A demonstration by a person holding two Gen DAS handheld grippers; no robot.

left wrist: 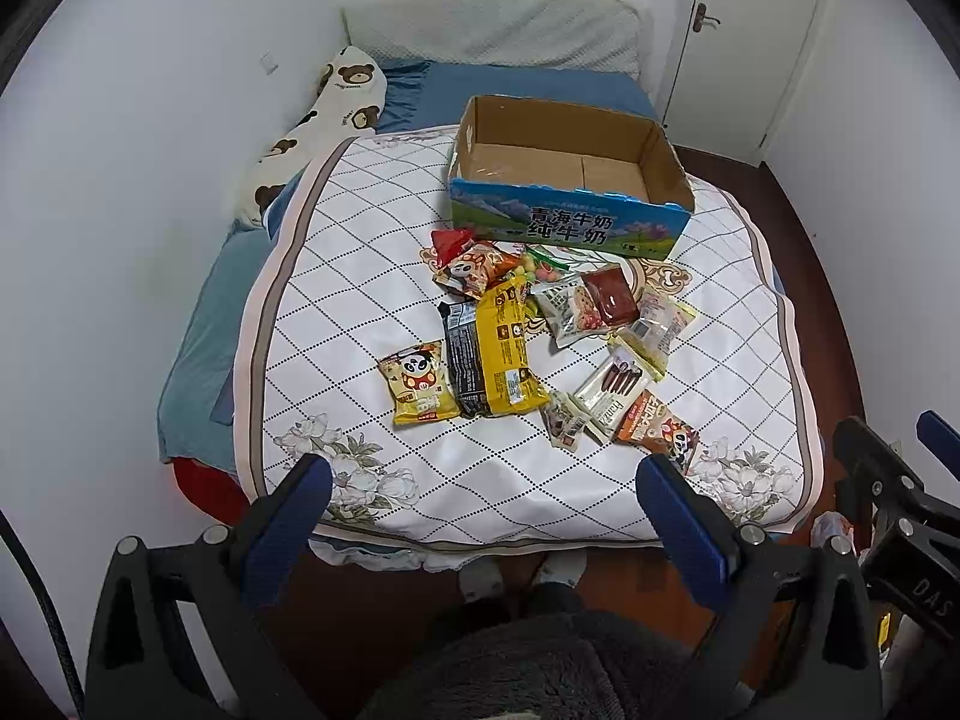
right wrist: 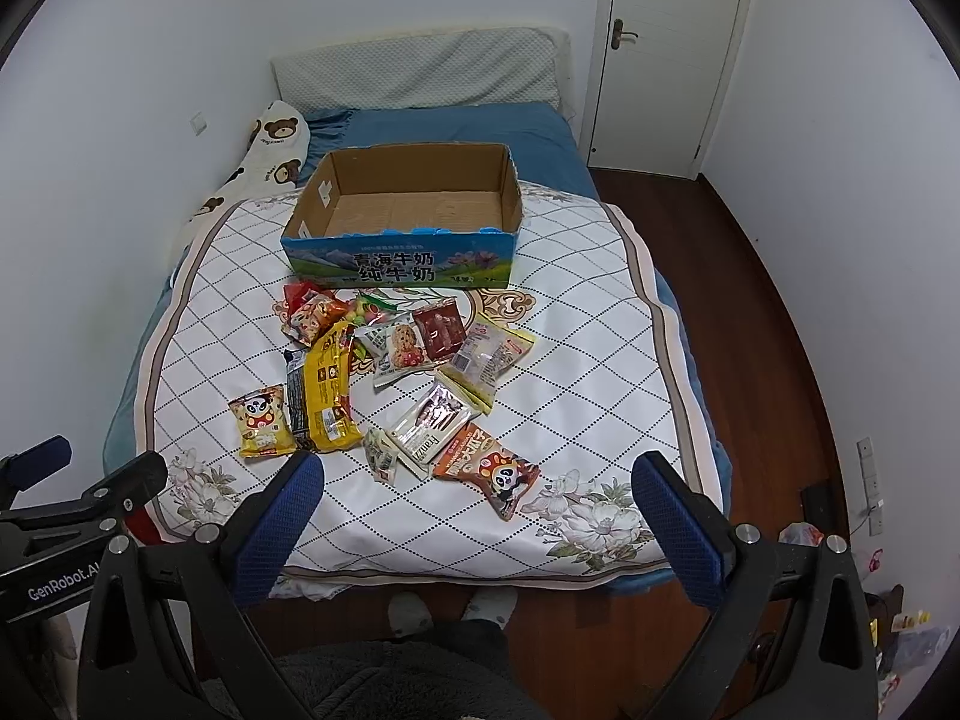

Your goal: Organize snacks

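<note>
Left wrist view shows your left gripper (left wrist: 483, 483) spread wide, holding nothing; your right gripper (right wrist: 477, 480) likewise. Snacks (right wrist: 384, 384) lie scattered mid-bed (right wrist: 600, 360), the box (right wrist: 399, 258) waiting open just beyond, probably to take them.

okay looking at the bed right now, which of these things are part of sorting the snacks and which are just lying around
Part of the job:
- snack packets, loose on the quilt
- cardboard box, open with nothing inside
- left gripper and right gripper, both open and holding nothing

Just lying around:
- bear-print pillow
- headboard cushion
- door
</note>
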